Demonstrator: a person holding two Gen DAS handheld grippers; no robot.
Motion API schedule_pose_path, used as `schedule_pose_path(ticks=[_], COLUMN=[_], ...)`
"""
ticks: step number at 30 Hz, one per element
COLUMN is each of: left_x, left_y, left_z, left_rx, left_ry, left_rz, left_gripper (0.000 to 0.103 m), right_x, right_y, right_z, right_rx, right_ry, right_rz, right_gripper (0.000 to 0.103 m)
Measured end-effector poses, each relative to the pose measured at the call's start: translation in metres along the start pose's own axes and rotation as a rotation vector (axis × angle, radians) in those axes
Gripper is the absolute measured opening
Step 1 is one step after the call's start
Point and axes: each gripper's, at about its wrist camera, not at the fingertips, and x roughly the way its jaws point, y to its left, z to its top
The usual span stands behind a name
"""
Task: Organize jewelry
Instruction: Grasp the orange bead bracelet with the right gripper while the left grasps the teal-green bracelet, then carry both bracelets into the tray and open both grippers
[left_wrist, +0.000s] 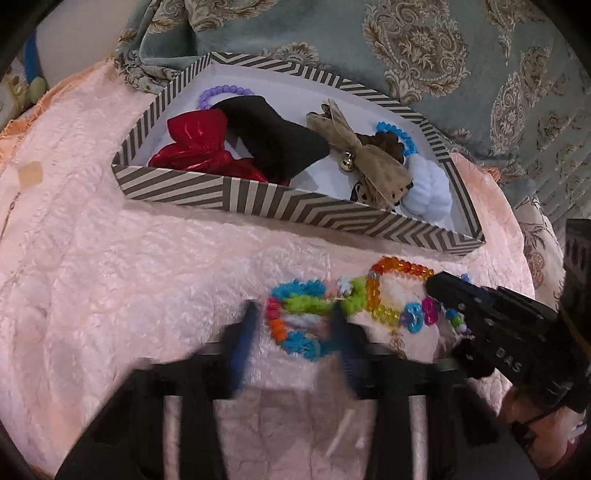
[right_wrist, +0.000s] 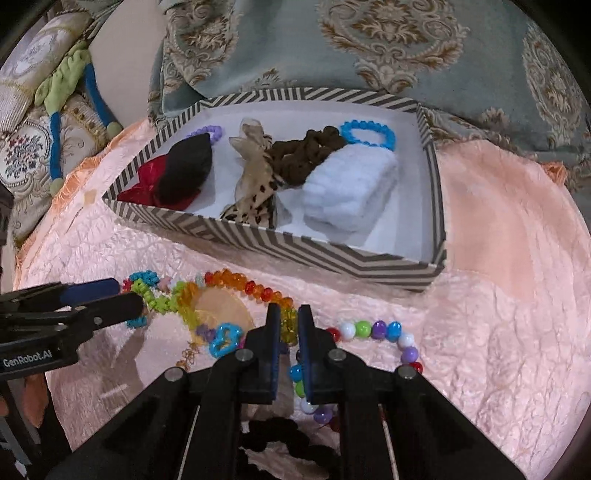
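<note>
Pink quilted cover (right_wrist: 498, 295) carries everything. White lettering on the left tool (right_wrist: 129, 299) reads "GenRobot.AI", and the side of the right tool (left_wrist: 432, 284) shows "DAS".

On the far side stands a grey-and-cream striped box (right_wrist: 280, 240). It holds a red bow (left_wrist: 195, 147), a black cloth piece (left_wrist: 273, 136), a leopard-print bow (right_wrist: 255, 192), a brown scrunchie (right_wrist: 303, 155), a white fluffy scrunchie (right_wrist: 351, 188), a blue bead bracelet (right_wrist: 365, 133) and a purple bead bracelet (left_wrist: 218, 92). Beyond it lies teal patterned fabric (right_wrist: 406, 55).

The loose jewellery lies on the cover, just on the near side of the box. My right tool is shut on the yellow end of a faceted orange-and-yellow bead bracelet (right_wrist: 258, 291). A strand of round mixed-colour beads (right_wrist: 380, 328) curls right of its fingers and passes under them, and a blue flower charm (right_wrist: 223, 339) sits to their left.

My left tool straddles a fuzzy multicolour bracelet (left_wrist: 295, 302), which touches the faceted one. Blur hides its pads, so I cannot tell whether they press on it.
</note>
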Motion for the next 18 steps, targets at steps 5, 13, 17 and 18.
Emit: schedule_pose_path(ticks=[5, 13, 17, 18], left_x=[-0.010, -0.055, -0.080, -0.088], left_y=[0.003, 0.009, 0.010, 0.010], left_z=[0.001, 0.005, 0.010, 0.012], left_rx=[0.002, 0.013, 0.018, 0.020], left_ry=[-0.003, -0.067, -0.095, -0.103], left_rz=[-0.023, -0.006, -0.031, -0.037], left_gripper=[0.000, 0.000, 0.000, 0.000], right_x=[-0.016, -0.061, -0.083, -0.088], right_y=[0.001, 0.014, 0.020, 0.022], right_z=[0.004, 0.020, 0.024, 0.025], right_rx=[0.010, -0.017, -0.040, -0.045], right_ry=[-0.043, -0.127, -0.151, -0.159], right_rz=[0.001, 0.030, 0.027, 0.025], right_gripper=[0.009, 0.009, 0.009, 0.009])
